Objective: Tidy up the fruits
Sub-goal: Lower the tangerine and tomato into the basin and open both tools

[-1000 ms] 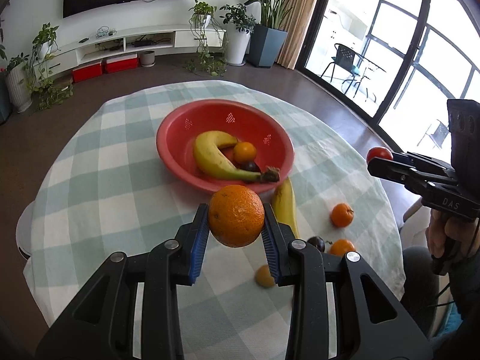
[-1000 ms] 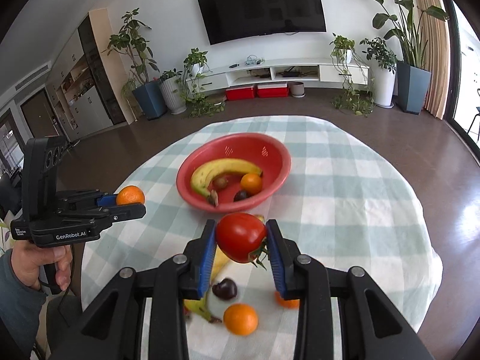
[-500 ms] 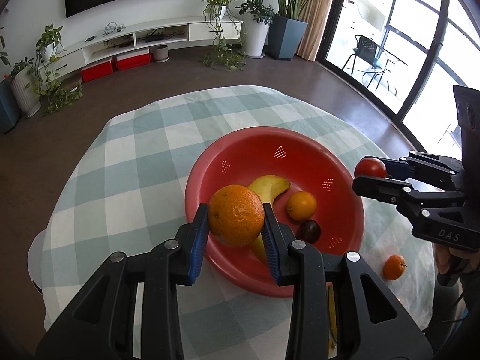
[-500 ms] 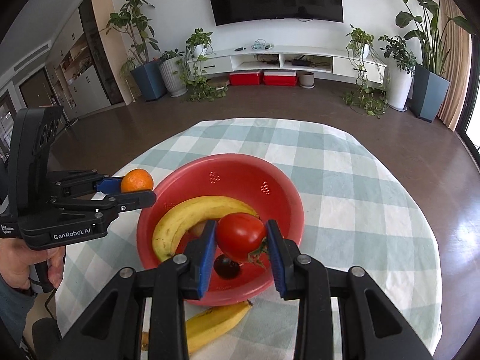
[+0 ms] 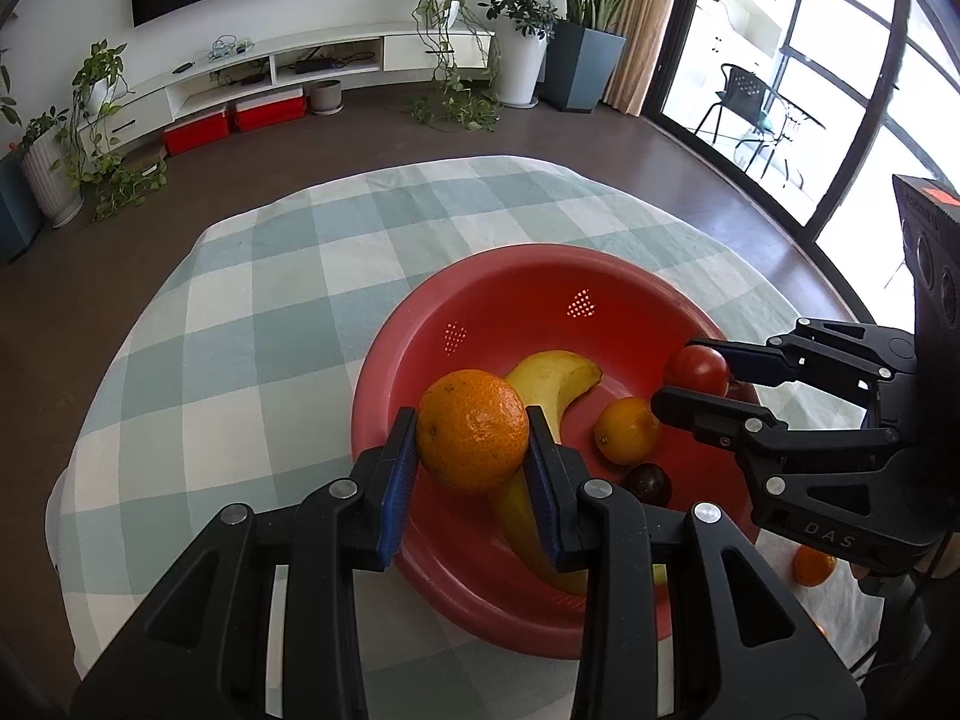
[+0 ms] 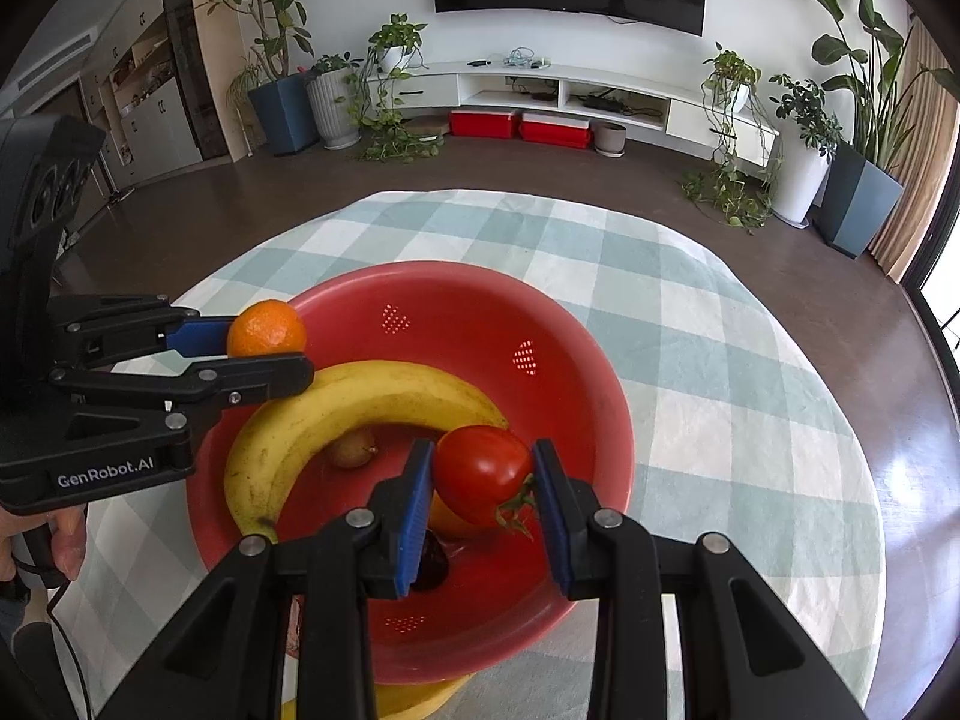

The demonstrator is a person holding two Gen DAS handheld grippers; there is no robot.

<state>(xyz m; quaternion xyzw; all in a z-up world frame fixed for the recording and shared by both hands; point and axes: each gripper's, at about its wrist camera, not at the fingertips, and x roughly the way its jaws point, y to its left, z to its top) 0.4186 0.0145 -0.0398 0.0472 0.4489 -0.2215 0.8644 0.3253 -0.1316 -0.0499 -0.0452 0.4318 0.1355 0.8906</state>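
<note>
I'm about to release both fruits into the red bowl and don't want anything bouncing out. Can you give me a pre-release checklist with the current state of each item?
1. Left hand-held gripper shut on the orange: ok.
2. Right hand-held gripper shut on the tomato: ok.
3. Orange over the red bowl, not the tablecloth: ok, though near the bowl's left rim.
4. Tomato over the bowl interior: ok.
5. Landing spots free: not ok; the banana, a small orange and a dark fruit lie beneath.
6. Drop height low enough: cannot tell.
</note>
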